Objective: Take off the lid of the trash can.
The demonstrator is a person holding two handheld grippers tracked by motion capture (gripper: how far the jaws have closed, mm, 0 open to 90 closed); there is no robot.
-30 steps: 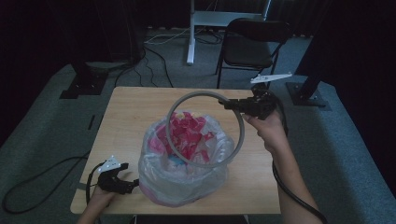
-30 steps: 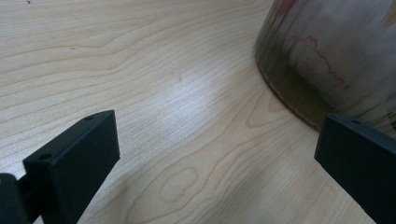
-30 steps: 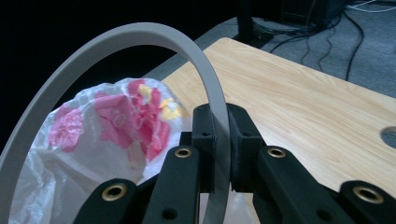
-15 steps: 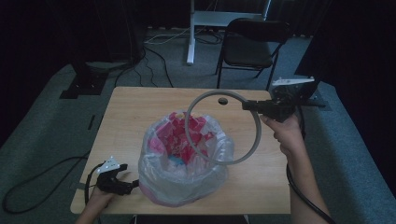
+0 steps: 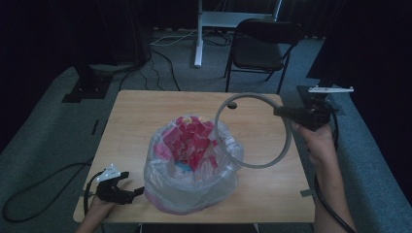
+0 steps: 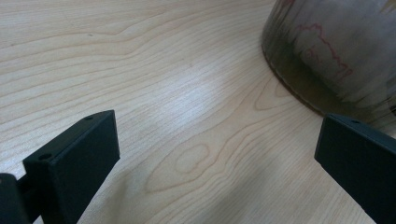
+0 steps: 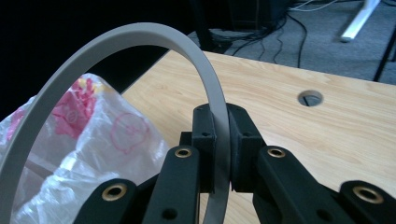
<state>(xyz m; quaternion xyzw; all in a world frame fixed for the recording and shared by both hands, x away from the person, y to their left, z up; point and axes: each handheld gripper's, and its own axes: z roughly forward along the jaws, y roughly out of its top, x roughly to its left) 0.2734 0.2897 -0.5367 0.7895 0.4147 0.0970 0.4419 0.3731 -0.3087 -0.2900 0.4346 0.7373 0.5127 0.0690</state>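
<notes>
A grey ring (image 5: 288, 138) hangs tilted over the table's right half, its lower left edge overlapping the rim of a clear plastic bag (image 5: 194, 184). The bag stands at the table's middle with red and pink pieces (image 5: 189, 138) inside. My right gripper (image 5: 282, 111) is shut on the ring's upper right edge. In the right gripper view the pads (image 7: 204, 135) clamp the ring band (image 7: 140, 32), with the bag (image 7: 93, 140) below left. My left gripper (image 5: 136, 191) rests open at the front left corner, and the bag's side (image 6: 336, 51) shows beyond its wide-apart fingers (image 6: 74, 154).
The wooden table (image 5: 145, 116) has a cable hole (image 5: 232, 105) at its back. A black chair (image 5: 260, 48) and a white desk leg (image 5: 198, 43) stand behind it. Cables lie on the grey floor (image 5: 43, 145) to the left.
My right gripper has carried the ring to the right, from above the bag's mouth toward the table's right edge. The left gripper and the bag have stayed in place.
</notes>
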